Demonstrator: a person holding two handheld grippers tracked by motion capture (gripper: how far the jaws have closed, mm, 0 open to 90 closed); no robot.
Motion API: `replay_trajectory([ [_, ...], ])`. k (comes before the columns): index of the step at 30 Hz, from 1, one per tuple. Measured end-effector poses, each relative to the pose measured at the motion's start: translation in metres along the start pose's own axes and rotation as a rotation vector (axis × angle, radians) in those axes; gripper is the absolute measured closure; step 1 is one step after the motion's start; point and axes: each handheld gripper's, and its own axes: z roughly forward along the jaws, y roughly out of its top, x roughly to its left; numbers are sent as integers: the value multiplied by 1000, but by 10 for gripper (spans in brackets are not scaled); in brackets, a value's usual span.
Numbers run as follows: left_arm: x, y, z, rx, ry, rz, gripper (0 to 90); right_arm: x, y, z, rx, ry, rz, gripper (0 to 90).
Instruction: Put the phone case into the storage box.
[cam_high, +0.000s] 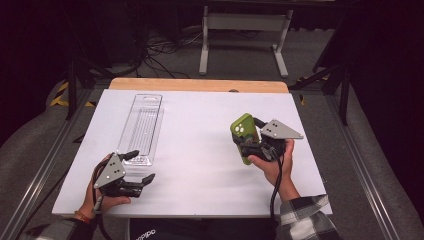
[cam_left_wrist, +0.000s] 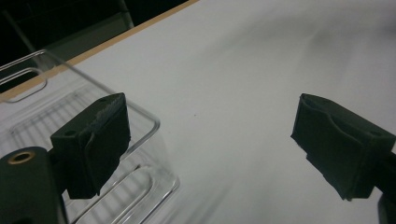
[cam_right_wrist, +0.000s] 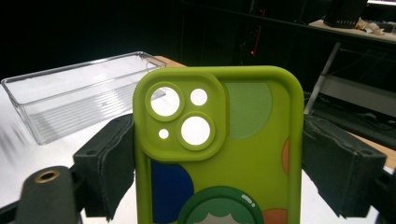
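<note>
White table (cam_high: 200, 130) w/ a wood strip (cam_high: 200, 85) exposed along the 12 o'clock edge. A clear tray (cam_high: 141, 127) is laid directly on it at approx. 10 o'clock, long axis running 12 to 6, nothing seen inside.

— What surrounds the desk (cam_high: 200, 165)?
— Grey carpet floor (cam_high: 240, 60), dim and dark at the edges.
— Any furniture?
— A white metal frame (cam_high: 244, 22) stands behind, black cables (cam_high: 160, 50) tangled beside it. The desk's white top has a wooden far edge (cam_high: 200, 85).
</note>
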Motion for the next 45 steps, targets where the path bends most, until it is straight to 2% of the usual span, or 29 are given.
replay_trajectory([
  [6,-8,16,17,-6,-18,31,140,9,2,3,-41,-8,16,165],
  [10,-14,28,29,-37,-31,21,154,18,3,7,-44,11,14,165],
  [12,-17,36,35,-48,-62,19,163,24,4,10,-48,11,6,165],
  [13,-19,39,38,-65,-63,19,160,28,5,11,-51,15,7,165],
  [17,-24,51,49,-103,-90,-9,160,42,5,19,-54,21,-6,165],
  [19,-28,56,57,-116,-110,-43,157,50,4,22,-60,5,-20,165],
  [20,-30,57,61,-122,-115,-50,157,54,4,24,-64,17,-11,165],
  [23,-41,64,72,-126,-139,-56,160,64,2,29,-68,19,-16,165],
  [25,-43,66,74,-132,-147,-59,170,69,1,31,-67,20,-18,165],
  [26,-46,69,78,-133,-133,-59,179,71,1,31,-68,26,-13,165],
  [28,-48,70,83,-135,-149,-88,190,74,0,33,-68,29,-13,165],
  [30,-50,70,85,-131,-152,-101,199,76,-1,34,-69,31,-11,165],
  [31,-50,70,87,-132,-143,-93,232,80,-2,36,-69,41,-9,165],
  [33,-52,70,90,-139,-124,-112,254,81,-3,36,-70,42,-12,165],
  [35,-53,69,94,-144,-133,-148,310,85,-3,37,-72,43,-20,165],
  [38,-52,69,96,-148,-147,-164,371,86,-4,38,-80,49,-16,165],
  [45,-52,68,99,-159,-174,-166,567,91,-5,37,-91,51,-23,164],
])
